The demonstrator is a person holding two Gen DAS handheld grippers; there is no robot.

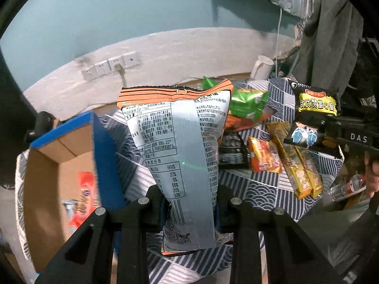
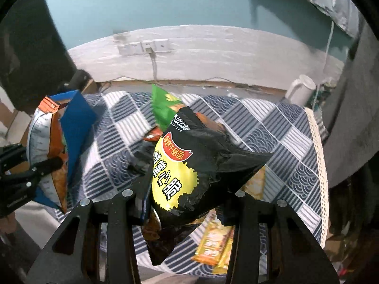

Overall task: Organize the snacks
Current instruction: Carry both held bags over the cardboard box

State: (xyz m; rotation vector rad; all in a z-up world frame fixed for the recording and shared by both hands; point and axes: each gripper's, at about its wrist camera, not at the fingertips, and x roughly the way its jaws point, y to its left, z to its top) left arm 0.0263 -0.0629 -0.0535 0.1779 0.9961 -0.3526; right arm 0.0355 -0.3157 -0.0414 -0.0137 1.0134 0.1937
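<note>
My left gripper (image 1: 190, 209) is shut on an orange and silver snack bag (image 1: 175, 142), held upright above the table, just right of a blue-edged cardboard box (image 1: 71, 146). The bag also shows in the right wrist view (image 2: 45, 142). My right gripper (image 2: 184, 201) is shut on a black and yellow noodle snack bag (image 2: 189, 165), lifted above the table; it also shows in the left wrist view (image 1: 315, 113). Inside the box lies a red packet (image 1: 86, 196).
On the patterned blue and white tablecloth (image 2: 272, 127) lie green packets (image 1: 248, 101), a black packet (image 1: 232, 151), an orange-red packet (image 1: 264, 158) and yellow bars (image 1: 298, 168). A white mug (image 2: 300, 92) stands at the back right. A plastic bottle (image 1: 348, 187) lies off the right edge.
</note>
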